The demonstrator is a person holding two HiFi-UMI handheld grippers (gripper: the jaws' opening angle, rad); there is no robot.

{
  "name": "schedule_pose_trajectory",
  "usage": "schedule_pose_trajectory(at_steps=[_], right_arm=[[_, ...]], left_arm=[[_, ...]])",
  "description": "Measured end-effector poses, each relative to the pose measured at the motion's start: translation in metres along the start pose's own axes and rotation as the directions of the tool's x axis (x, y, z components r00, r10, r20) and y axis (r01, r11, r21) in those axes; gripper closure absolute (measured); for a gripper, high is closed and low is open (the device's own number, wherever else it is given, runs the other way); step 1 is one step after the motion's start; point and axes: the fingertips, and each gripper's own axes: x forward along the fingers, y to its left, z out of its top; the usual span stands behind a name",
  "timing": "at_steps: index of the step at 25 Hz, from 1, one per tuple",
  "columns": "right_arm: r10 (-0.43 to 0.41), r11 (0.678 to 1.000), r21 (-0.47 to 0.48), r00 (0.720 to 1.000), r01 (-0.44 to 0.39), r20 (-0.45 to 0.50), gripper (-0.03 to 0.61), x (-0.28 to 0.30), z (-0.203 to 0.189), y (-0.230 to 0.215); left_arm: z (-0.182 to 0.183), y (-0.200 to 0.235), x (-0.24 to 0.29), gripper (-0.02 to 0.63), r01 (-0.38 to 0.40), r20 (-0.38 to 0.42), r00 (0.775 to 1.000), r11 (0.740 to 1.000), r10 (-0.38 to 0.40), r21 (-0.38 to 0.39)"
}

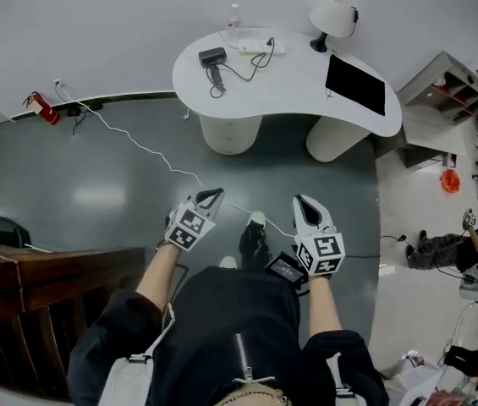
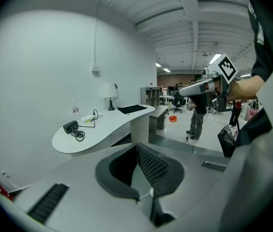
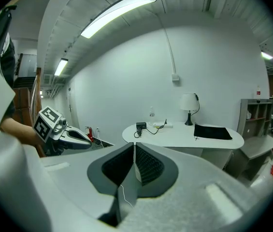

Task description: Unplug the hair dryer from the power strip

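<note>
Seemingly the approach step: left hand-held gripper (image 1: 212, 195) and right hand-held gripper (image 1: 301, 202) are closed and empty; next, reach the power strip (image 1: 261, 46) at twelve o'clock.

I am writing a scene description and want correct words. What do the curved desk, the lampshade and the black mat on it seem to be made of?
The curved desk looks like white laminate or painted board: smooth, no grain. The lampshade looks like matte white fabric or paper; too small to tell which. The black mat is thin, flat and dull, perhaps fabric or rubber.
</note>
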Motion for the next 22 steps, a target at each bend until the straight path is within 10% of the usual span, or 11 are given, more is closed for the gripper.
schedule_pose_trajectory(at_steps=[22], right_arm=[[0.072, 0.997, 0.013, 0.996, -0.073, 0.048, 0.572, 0.113, 0.068, -0.158]], left_arm=[[0.098, 0.077, 0.134, 0.600, -0.080, -0.051, 0.995, 0.996, 0.081, 0.031]])
